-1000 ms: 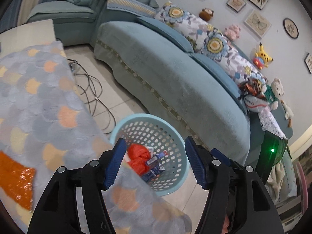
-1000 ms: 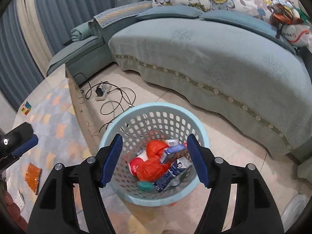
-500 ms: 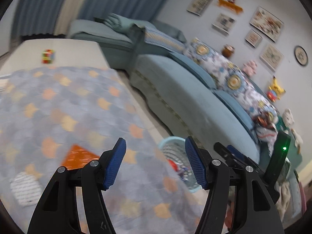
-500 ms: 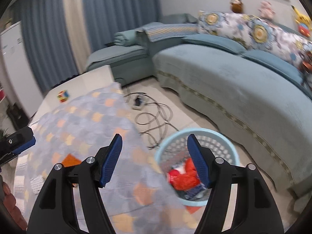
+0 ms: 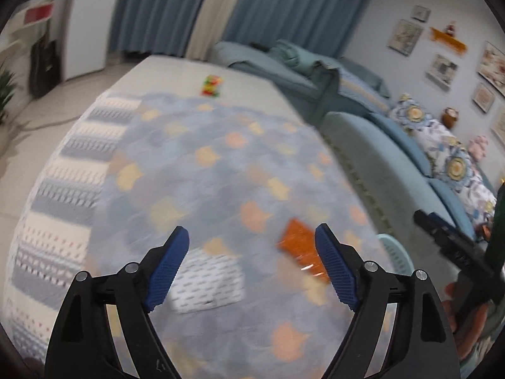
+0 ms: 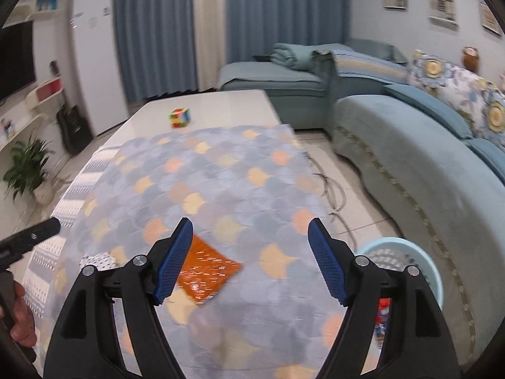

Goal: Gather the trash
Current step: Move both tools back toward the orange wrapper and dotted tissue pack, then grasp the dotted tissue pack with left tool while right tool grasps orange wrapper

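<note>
My left wrist view is smeared by motion, so the printing on the white patterned packet [image 5: 208, 284] below my left gripper [image 5: 252, 265] is unreadable, and part of it sits behind the left finger. The light blue basket [image 5: 397, 252] shows there only as a sliver of rim past the right finger. In the right wrist view the basket [image 6: 419, 255] is half hidden behind my right gripper's [image 6: 251, 259] right finger, with only a scrap of red and blue trash [image 6: 383, 312] visible inside.

Both grippers have their jaws spread wide with nothing between them. The orange wrapper [image 5: 300, 249] lies flat on the scale-patterned cloth [image 5: 221, 164], just inside the left gripper's right fingertip. From the right gripper the same wrapper [image 6: 205, 271] lies low and left, its edge tucked behind the left finger, and the white packet [image 6: 98, 260] sits farther left. A coloured cube [image 6: 180, 117] stands well ahead on the bare table [image 6: 221, 104].

A second ago both cameras looked down into the basket; now both have swung over the cloth, and the wrapper sits between the fingers instead.
</note>
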Demonstrator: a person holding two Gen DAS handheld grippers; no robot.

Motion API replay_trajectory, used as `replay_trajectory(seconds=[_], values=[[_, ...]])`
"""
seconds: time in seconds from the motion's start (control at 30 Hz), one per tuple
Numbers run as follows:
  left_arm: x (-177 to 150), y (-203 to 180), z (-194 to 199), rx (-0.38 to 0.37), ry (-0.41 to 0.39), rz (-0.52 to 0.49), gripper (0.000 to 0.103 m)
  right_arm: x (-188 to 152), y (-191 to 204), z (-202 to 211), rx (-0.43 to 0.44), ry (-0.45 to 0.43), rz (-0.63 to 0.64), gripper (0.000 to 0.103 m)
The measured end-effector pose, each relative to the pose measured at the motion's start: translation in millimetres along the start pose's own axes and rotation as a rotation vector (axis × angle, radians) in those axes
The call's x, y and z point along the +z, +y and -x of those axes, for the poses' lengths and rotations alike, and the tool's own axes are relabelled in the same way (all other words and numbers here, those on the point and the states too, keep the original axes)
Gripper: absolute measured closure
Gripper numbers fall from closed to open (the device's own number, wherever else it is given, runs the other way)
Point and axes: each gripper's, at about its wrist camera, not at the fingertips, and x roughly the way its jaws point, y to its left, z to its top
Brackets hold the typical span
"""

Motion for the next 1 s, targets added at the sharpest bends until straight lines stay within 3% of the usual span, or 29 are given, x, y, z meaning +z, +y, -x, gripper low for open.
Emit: replay_trajectory(seconds=[0.17,0.37,0.57,0.63,0.7,0.8,0.87,0.97,1.0], values=[[-22,32,-29,0.026,0.100,0.070,0.023,-11,21,-38,0.057,0.073,0.028,0.031],[-48,39,-65,0.073,0.196,0.072,0.023,-32,35,-73,0.088,0.144,0.050,0.031],[-54,16,-77,0.203,0.187,-0.058,0.020,-55,46,-105,0.097,0.237,0.103,0.031],[-59,7,-83,0.283,0.184,-0.123,0.025,-60,51,-112,0.103,0.263,0.118,0.031],[-62,2,-84,0.317,0.177,-0.160,0.029,-64,57,-117,0.098,0.274,0.146,0.027],[-63,3,-78,0.319,0.159,-0.154,0.042,-67,63,-123,0.084,0.294,0.167,0.020],[-62,6,-75,0.321,0.147,-0.137,0.049,-69,66,-134,0.043,0.332,0.179,0.020],[-63,10,-70,0.315,0.131,-0.120,0.057,-68,63,-139,0.053,0.329,0.148,0.021],[-63,11,-68,0.314,0.126,-0.115,0.060,-67,62,-140,0.059,0.327,0.139,0.026]])
